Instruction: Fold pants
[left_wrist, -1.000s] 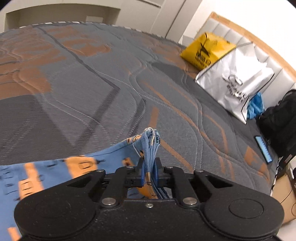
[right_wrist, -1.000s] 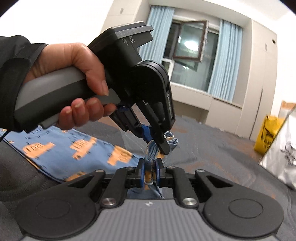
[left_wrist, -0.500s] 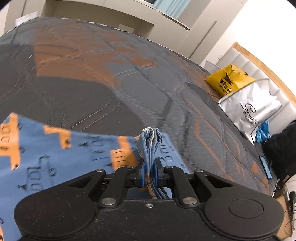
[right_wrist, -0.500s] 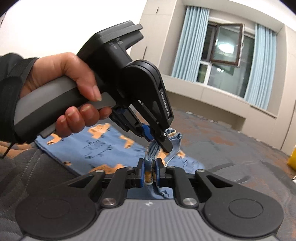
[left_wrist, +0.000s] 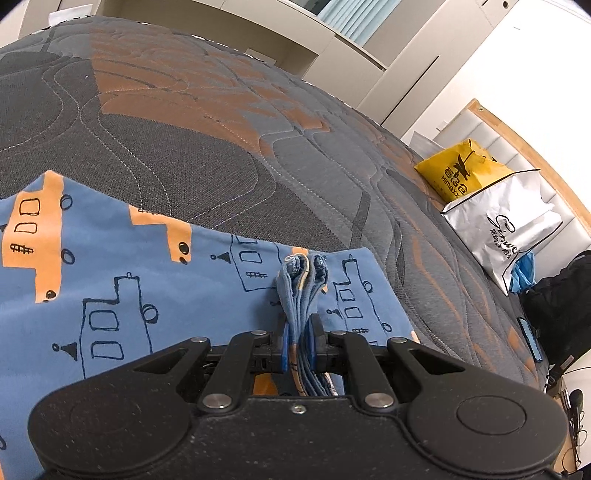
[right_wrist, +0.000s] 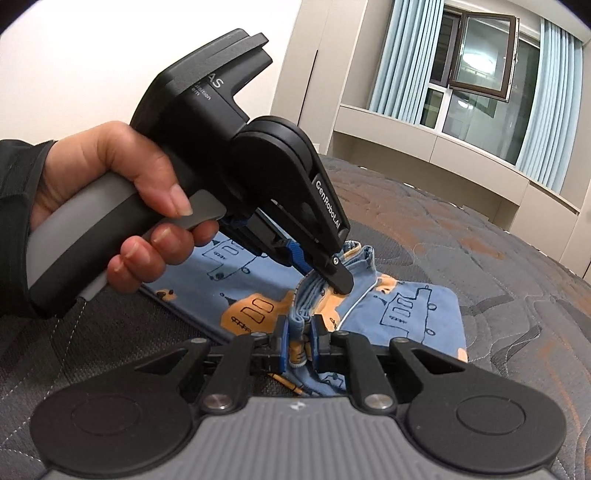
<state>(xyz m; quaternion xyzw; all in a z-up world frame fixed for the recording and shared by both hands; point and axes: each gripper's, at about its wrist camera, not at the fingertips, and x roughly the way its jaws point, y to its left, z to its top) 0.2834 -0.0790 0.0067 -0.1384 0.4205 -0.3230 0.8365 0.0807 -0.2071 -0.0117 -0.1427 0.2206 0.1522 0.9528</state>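
Pants (left_wrist: 110, 288) now further across mattress (left_wrist: 207, 155), each gripper (left_wrist: 298, 345) (right_wrist: 297, 343) pinching bunched fabric.

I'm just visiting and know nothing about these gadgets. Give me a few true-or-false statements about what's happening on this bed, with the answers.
1. Both tools are clamped on the blue pants. True: the left tool and the right tool each pinch bunched fabric.
2. The pants are plain blue. False: they carry orange and outlined vehicle prints.
3. A yellow bag lies near the headboard. True.
4. The pants hang in the air. False: most of the fabric lies on the quilted mattress.
5. The window is shut. False: one pane is swung open.
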